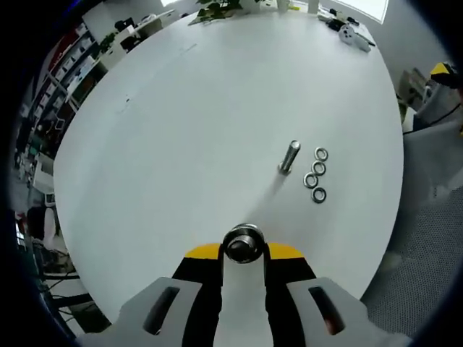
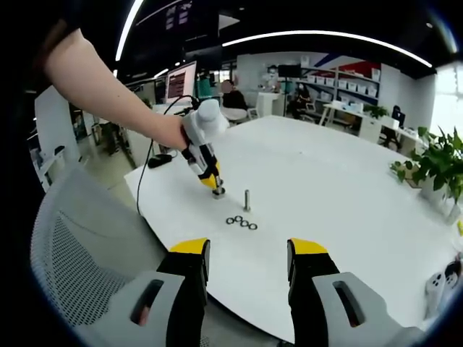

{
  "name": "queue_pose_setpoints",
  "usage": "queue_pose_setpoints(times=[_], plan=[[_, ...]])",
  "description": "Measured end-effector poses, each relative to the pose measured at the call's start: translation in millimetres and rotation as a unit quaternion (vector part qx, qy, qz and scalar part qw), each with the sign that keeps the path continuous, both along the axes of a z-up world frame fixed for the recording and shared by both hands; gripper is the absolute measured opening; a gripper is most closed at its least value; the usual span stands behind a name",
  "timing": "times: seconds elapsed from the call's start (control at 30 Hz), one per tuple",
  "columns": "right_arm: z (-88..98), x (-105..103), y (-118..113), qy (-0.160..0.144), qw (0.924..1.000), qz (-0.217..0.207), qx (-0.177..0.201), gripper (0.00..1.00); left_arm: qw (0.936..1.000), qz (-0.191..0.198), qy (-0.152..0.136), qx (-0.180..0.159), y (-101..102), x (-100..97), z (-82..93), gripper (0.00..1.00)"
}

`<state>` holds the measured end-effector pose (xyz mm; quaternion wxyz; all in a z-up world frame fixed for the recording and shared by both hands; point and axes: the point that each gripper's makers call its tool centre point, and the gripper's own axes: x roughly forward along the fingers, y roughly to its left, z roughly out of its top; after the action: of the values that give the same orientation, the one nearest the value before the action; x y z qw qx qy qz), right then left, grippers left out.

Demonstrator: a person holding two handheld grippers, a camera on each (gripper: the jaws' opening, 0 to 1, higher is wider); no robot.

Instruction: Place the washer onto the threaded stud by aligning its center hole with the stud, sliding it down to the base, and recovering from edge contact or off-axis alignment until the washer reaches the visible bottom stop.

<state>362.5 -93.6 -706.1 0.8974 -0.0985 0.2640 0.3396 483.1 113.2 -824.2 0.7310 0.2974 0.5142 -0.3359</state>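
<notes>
A short threaded stud (image 1: 289, 157) stands upright on the white round table (image 1: 181, 144). Beside it lie several loose washers (image 1: 317, 174) in a row. My left gripper (image 1: 244, 249) is shut on a round metal washer (image 1: 244, 243), held a little short of the stud and apart from it. In the right gripper view a person's hand holds that left gripper (image 2: 209, 178) just left of the stud (image 2: 247, 199), with the washer (image 2: 218, 192) low over the table and the loose washers (image 2: 241, 222) in front. My right gripper (image 2: 249, 259) stands open and far back.
A grey mesh chair (image 2: 72, 253) stands at the table's near edge. Potted plants (image 2: 434, 170) and a small white device (image 1: 354, 36) sit near the table's rim. A black cable (image 2: 155, 155) runs off the far side.
</notes>
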Motion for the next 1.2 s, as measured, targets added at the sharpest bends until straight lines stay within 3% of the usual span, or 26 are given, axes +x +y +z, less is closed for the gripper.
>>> queue_pose_setpoints(times=[0.23,1.2], plan=[[-0.8,0,-1,0.001,1.0000,-0.001,-0.001,0.45,0.9999,-0.007,0.010,0.007,-1,0.3,-11.2,0.19],[-3.2,0,-2,0.007,0.9999,-0.005,-0.006,0.45,0.9997,0.006,0.020,-0.009,0,-1.3,-18.1,0.21]])
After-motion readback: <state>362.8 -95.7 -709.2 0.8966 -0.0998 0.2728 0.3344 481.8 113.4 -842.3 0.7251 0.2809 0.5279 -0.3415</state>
